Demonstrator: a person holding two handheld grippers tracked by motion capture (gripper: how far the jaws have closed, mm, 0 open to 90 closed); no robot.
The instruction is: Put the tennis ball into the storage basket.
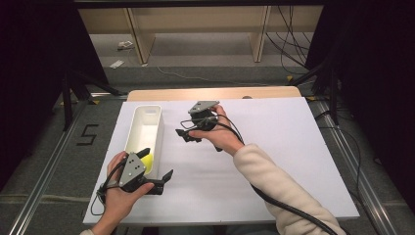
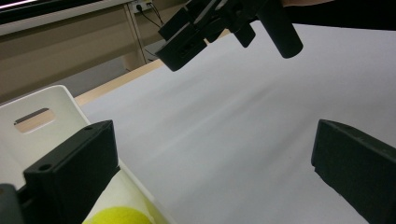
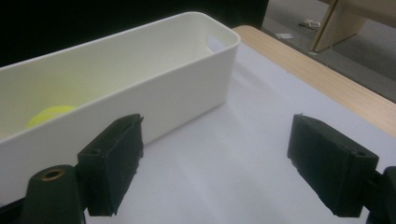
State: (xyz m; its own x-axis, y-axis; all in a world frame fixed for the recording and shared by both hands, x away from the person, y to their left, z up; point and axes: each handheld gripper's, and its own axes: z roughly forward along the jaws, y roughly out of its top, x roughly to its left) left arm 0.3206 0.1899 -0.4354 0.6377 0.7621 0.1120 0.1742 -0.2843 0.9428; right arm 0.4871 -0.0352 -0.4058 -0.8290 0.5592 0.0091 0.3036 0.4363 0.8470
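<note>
Your right gripper (image 1: 188, 135) hangs over the white board (image 1: 274, 161) just beside the long white bin (image 1: 157, 128), about level with the middle of its right wall. Its jaws face that wall and stand well apart with nothing between them; in the right gripper view you see only bare board in the gap and the bin (image 3: 187, 88) side beyond the left jaw. Held like this, it looks ready either to take the bin's wall or to reach over the rim, and I judge the wide gap suits either.

Your left gripper (image 1: 155, 170) sits at the bin's near end, low and close to you. 1 jaw reaches over the rim and the other stays outside on the board, so the near right wall lies between them. The jaws are spread wide and the pads are not pressing on anything. That straddle probably steadies nothing yet; it only lines you up with the wall.

The yellow ball (image 1: 148, 159) lies inside the bin at its near end, right under your left gripper's inner jaw. From the left gripper view the ball (image 2: 116, 216) peeks out at the bottom edge, and in the right gripper view it rests low against the far inside wall (image 3: 49, 114). Neither gripper touches it.

The bin lies lengthwise along the board's left side, which leaves the wide open area to its right free for your right hand.
</note>
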